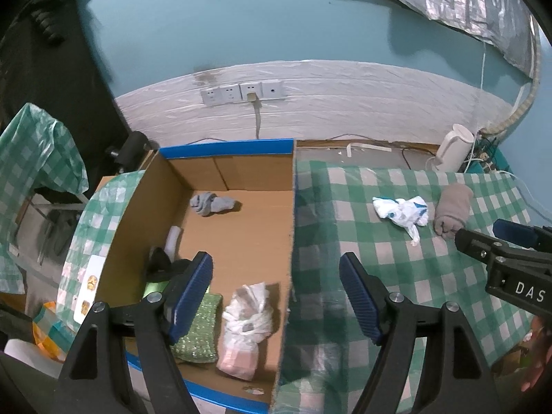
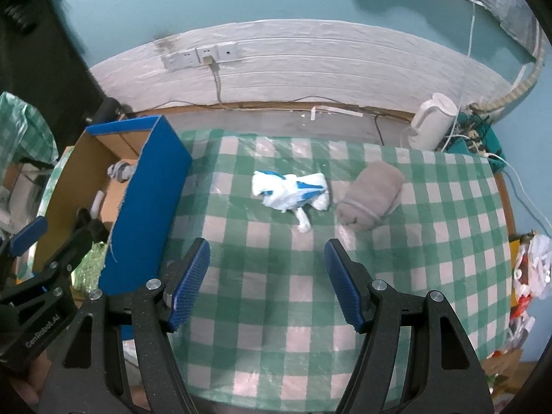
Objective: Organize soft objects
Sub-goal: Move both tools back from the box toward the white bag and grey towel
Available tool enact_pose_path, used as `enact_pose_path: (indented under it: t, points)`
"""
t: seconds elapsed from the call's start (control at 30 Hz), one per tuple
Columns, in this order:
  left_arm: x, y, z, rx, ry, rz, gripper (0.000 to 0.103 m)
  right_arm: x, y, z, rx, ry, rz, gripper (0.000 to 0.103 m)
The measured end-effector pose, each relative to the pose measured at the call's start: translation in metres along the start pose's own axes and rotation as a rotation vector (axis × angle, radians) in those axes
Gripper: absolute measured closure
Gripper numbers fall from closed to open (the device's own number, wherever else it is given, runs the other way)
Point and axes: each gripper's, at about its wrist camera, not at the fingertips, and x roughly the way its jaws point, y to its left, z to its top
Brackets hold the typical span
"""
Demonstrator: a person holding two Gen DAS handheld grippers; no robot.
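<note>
A cardboard box with a blue rim (image 1: 227,146) stands at the table's left and holds a grey sock bundle (image 1: 211,203), a white plastic-wrapped bundle (image 1: 246,324), a green sparkly cloth (image 1: 201,327) and a dark item (image 1: 160,258). My left gripper (image 1: 276,296) is open and empty above the box's right wall. On the green checked tablecloth (image 2: 276,310) lie a white-and-blue crumpled bag (image 2: 289,195) and a rolled brown-grey towel (image 2: 372,193). My right gripper (image 2: 267,283) is open and empty, short of both. The box (image 2: 148,200) also shows in the right wrist view.
A white kettle (image 2: 431,122) and tangled cables stand at the back right corner. Wall sockets (image 1: 241,93) sit behind the table. A chair draped in checked plastic (image 1: 31,148) is at the left. Plastic bags (image 2: 531,269) hang off the table's right edge.
</note>
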Motion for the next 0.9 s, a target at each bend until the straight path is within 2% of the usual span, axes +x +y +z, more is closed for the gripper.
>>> enact_pose_path:
  t: [0.57, 0.9]
  points:
    - [0.003, -0.039, 0.0, 0.06, 0.014, -0.023, 0.026, -0.005, -0.049, -0.01, 0.081, 0.003, -0.032, 0.034]
    - [0.011, -0.054, 0.0, 0.076, 0.032, -0.042, 0.026, -0.003, -0.063, -0.013, 0.109, 0.012, -0.044, 0.033]
